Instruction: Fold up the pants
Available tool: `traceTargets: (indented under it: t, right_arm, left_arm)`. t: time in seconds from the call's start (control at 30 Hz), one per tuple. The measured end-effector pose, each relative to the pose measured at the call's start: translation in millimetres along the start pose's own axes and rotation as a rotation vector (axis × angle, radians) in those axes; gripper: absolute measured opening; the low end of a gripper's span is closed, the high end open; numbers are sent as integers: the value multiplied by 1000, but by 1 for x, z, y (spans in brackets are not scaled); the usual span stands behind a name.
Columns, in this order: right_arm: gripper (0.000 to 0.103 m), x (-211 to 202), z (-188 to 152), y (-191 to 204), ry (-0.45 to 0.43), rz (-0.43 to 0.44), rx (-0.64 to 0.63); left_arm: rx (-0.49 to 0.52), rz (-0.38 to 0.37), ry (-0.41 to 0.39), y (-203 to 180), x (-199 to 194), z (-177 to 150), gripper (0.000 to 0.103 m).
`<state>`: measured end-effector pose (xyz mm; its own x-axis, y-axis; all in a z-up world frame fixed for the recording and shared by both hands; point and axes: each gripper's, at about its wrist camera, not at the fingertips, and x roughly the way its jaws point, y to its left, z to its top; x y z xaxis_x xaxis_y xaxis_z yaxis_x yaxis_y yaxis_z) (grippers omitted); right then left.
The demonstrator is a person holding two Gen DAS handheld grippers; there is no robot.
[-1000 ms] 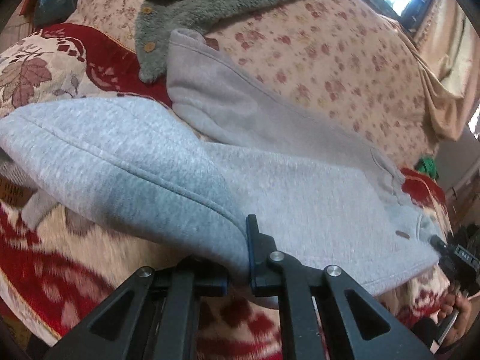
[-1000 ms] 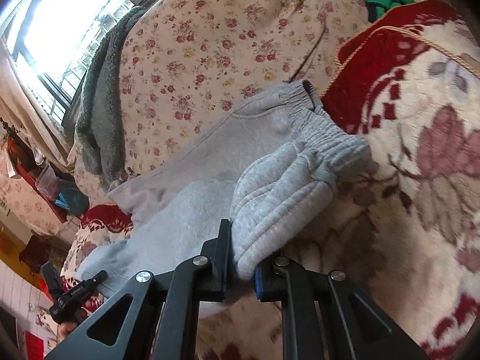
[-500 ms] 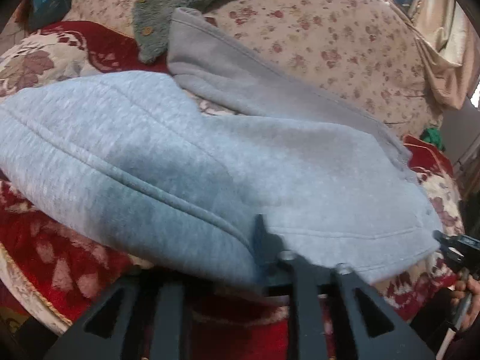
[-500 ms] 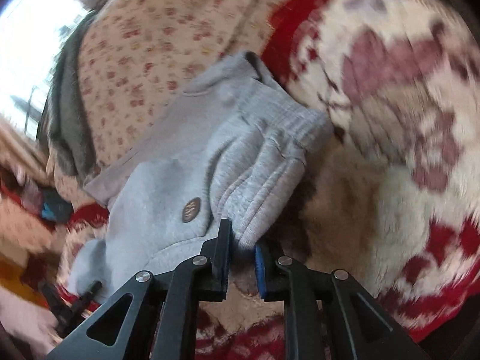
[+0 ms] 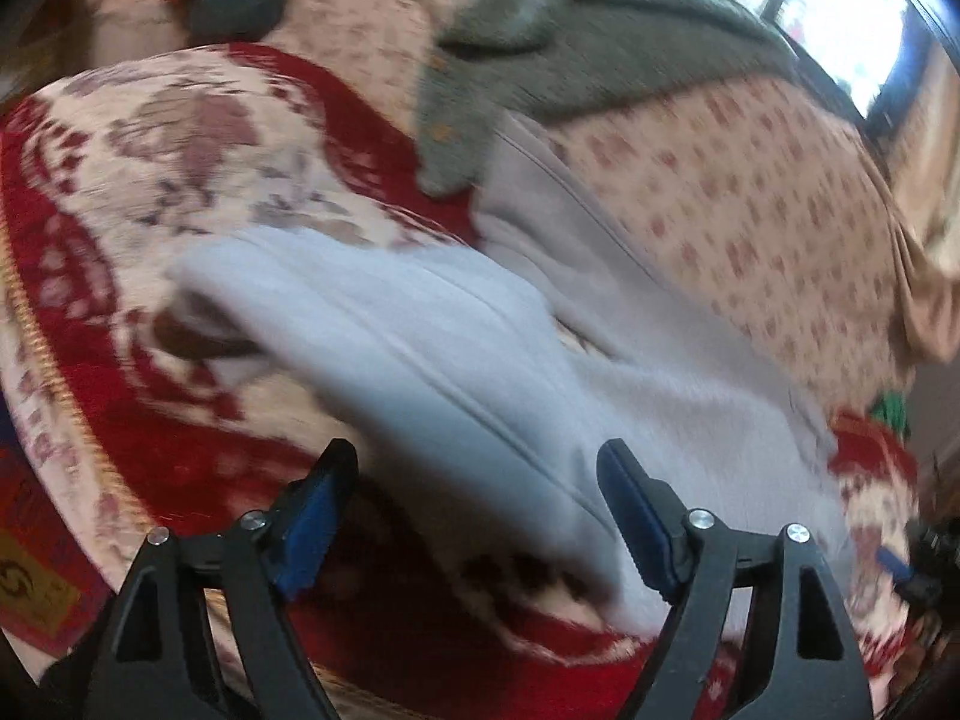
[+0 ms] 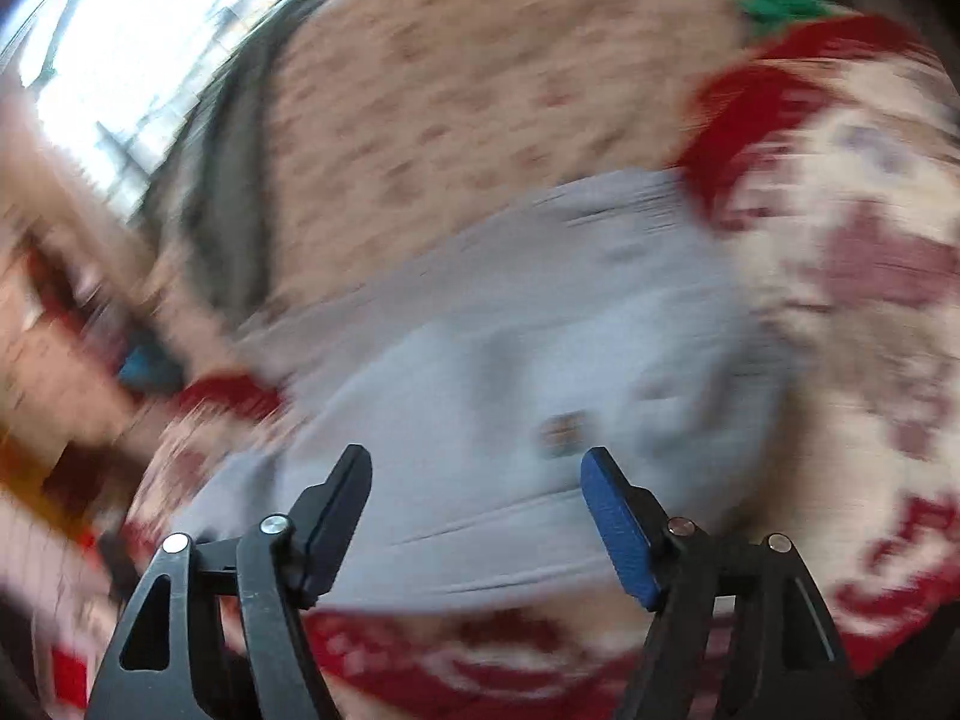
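The light grey sweatpants (image 5: 480, 360) lie folded lengthwise on a red and cream floral blanket (image 5: 180, 138). In the left wrist view my left gripper (image 5: 474, 480) is open, its jaws wide apart just above the near edge of a pant leg. In the right wrist view the pants (image 6: 510, 372) show their waistband end with a small brown patch (image 6: 564, 429). My right gripper (image 6: 474, 480) is open over the cloth, holding nothing. Both views are blurred by motion.
A grey-green fleece garment (image 5: 570, 42) lies on the floral-print sofa back (image 5: 750, 192) behind the pants. A green item (image 6: 780, 3) sits at the far right end. A bright window (image 6: 120, 48) is behind the sofa.
Both grippers were shut on the pants, left on a leg fold, right on the waistband. Both have opened and let go, and the cloth has dropped onto the blanket.
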<state>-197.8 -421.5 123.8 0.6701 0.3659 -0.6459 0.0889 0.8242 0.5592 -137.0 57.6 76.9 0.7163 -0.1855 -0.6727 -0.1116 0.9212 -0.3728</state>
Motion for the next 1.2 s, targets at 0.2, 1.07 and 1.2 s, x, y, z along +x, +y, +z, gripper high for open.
traceTargets:
  t: [0.2, 1.07, 1.2]
  right_arm:
    - [78, 109, -17, 127, 208, 165, -291]
    - [84, 259, -84, 234, 448, 225, -427]
    - [89, 270, -94, 246, 473, 224, -437]
  left_arm:
    - [-92, 51, -15, 45, -8, 28, 85]
    - [245, -120, -108, 27, 19, 120, 23]
    - [254, 21, 1, 66, 34, 111, 43]
